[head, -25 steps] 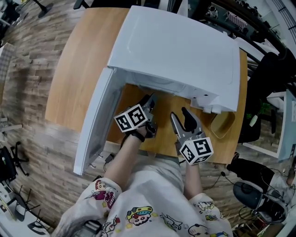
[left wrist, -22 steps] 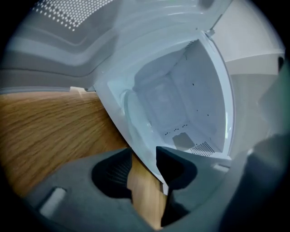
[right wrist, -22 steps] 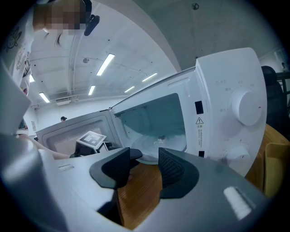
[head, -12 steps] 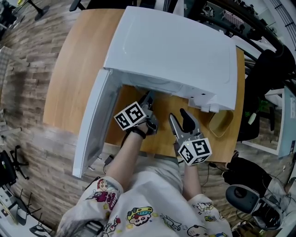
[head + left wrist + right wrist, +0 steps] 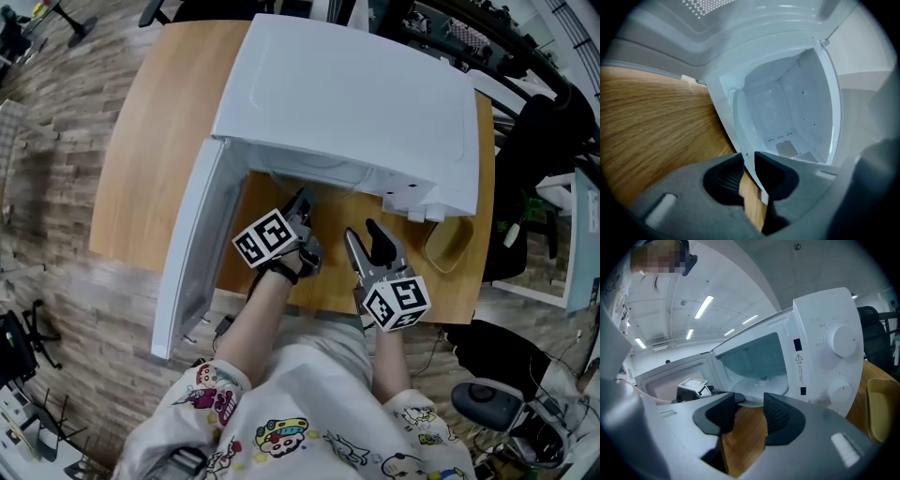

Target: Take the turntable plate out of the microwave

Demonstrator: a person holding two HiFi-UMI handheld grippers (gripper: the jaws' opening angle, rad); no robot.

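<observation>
Two claws are held at the open front of the microwave (image 5: 356, 94) on the wooden tabletop (image 5: 159, 141). The left claw (image 5: 749, 158), its jaws just closed further, is pinched on the rim of the turntable plate (image 5: 757, 379), which is seen lying in the cavity at the centre of the right gripper view. The right claw (image 5: 749, 401) is spread wide and empty, just short of the plate

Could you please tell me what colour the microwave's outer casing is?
The microwave is white; the head view shows it best.
</observation>
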